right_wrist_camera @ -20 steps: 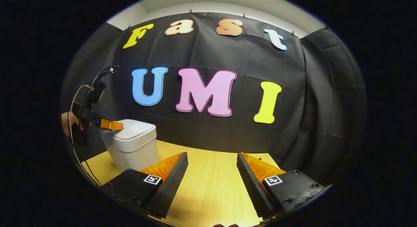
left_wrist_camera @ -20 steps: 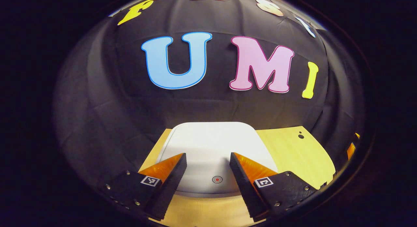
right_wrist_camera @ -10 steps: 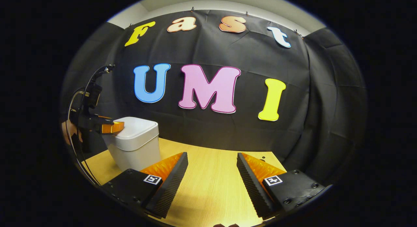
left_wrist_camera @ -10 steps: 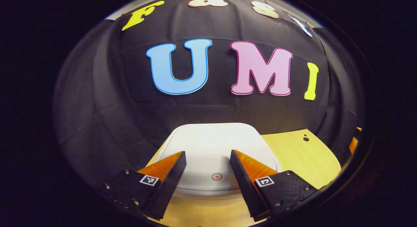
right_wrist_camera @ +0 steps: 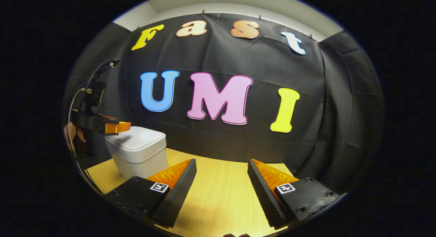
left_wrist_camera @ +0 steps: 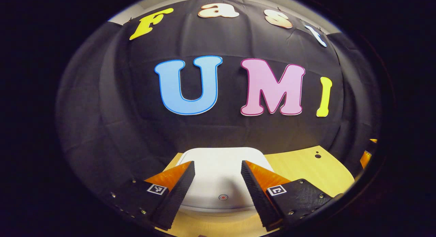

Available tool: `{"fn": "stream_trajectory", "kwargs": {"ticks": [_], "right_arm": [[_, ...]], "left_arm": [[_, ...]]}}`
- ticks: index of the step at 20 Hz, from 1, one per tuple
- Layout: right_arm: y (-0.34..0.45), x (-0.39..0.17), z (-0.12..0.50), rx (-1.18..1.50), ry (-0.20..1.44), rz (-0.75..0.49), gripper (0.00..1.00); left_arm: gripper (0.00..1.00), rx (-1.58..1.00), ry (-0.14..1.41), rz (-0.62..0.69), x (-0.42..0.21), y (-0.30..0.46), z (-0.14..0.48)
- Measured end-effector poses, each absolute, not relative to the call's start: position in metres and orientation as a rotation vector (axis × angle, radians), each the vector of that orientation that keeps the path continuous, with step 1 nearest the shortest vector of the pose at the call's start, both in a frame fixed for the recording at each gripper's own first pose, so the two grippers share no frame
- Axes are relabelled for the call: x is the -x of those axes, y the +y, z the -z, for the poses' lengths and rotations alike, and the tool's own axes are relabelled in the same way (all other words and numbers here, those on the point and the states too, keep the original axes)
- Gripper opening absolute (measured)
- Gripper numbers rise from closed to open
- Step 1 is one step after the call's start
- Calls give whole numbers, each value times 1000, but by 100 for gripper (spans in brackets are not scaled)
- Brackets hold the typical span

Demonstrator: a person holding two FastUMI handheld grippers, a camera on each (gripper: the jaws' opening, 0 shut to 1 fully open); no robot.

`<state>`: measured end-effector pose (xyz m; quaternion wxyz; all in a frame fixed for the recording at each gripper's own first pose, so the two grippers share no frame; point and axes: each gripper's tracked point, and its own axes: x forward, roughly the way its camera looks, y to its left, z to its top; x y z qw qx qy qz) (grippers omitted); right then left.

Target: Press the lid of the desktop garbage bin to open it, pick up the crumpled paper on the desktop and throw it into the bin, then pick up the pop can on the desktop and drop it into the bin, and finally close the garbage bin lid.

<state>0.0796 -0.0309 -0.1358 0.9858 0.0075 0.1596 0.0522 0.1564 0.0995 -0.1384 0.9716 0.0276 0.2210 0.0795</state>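
left tool [left_wrist_camera: 218,177] lifted off bin lid [left_wrist_camera: 221,169] | lid down | both tools [right_wrist_camera: 221,177] apart, empty

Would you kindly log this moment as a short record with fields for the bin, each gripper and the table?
bin: white bin at the left of the table, upright
lid: lid down, with a small round mark near its front edge
left gripper: left gripper open, above the lid's front, holding nothing; seen from the side in the right gripper view, apart from the lid
right gripper: right gripper open over bare wood, holding nothing
table: wooden table
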Motion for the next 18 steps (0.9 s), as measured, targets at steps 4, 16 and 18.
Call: {"fn": "stream_trajectory", "kwargs": {"ticks": [4, 16, 18], "right_arm": [[-22, -92, 106, -54, 262, -125, 98], [-51, -96, 55, -129, 103, -147, 98], [-57, -92, 53, -115, 78, -129, 98]], "left_arm": [[91, -47, 348, -105, -154, 58, 91], [91, 33, 88, -87, -101, -80, 23], [91, 1, 107, -66, -100, -83, 30]]}}
